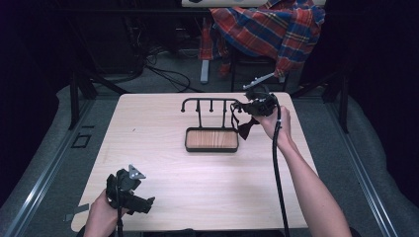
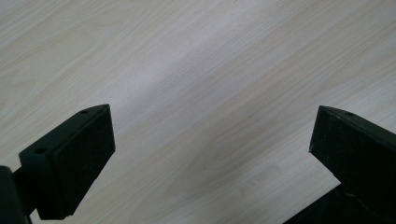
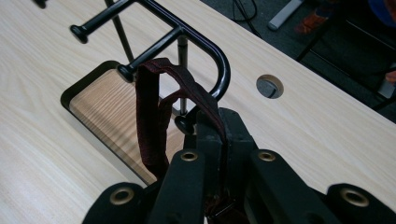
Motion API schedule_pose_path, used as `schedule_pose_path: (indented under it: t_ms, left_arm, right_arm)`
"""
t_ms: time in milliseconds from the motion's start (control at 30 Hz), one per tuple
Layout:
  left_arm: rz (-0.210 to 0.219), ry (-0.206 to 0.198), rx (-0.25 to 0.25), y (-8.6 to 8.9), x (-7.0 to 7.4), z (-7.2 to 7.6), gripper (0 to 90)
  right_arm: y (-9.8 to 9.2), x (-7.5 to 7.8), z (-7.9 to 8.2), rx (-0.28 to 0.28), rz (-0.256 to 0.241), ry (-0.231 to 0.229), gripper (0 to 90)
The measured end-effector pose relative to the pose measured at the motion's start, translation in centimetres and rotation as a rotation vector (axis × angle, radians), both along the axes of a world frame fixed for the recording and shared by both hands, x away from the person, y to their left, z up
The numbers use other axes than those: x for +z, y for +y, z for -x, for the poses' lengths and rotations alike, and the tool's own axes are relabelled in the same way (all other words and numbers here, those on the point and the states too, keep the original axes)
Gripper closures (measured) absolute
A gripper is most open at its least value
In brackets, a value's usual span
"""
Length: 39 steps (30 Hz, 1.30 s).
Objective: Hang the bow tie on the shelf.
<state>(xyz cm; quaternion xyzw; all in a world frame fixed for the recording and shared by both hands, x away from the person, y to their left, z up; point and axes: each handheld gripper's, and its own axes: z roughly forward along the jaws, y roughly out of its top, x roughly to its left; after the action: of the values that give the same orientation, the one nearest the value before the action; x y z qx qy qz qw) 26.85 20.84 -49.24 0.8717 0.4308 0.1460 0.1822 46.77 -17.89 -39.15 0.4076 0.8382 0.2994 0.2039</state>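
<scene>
A pale wooden desk carries a black metal hook rack rising from a black-rimmed wooden tray near its far edge. At the rack's right end, the right hand-held gripper has its jaws closed on a dark maroon strap looped over a peg. At the near left corner, the left hand-held gripper hovers over bare wood, jaws spread wide and empty.
</scene>
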Motion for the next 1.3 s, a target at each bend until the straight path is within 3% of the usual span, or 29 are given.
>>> schedule_pose_path:
  t_ms: [400, 700, 867, 1300]
  left_arm:
    - [0.006, -0.004, -0.003, 0.1, 0.0, 0.0, 0.1]
    - [0.004, -0.005, -0.003, 0.0, 0.0, 0.1, 0.1]
    - [0.005, -0.005, -0.004, 0.1, 0.1, 0.1, 0.1]
    - [-0.002, -0.004, -0.007, 0.0, 0.1, 0.1, 0.1]
  right_arm:
    - [-0.5, -1.5, -1.4, -0.046, -0.018, 0.033, 87.8]
    - [-0.5, -2.2, -1.8, -0.047, -0.028, 0.063, 87.5]
    - [-0.7, -2.9, -2.0, -0.048, -0.064, 0.085, 87.1]
    - [-1.4, -4.3, -2.5, -0.041, -0.102, 0.147, 85.2]
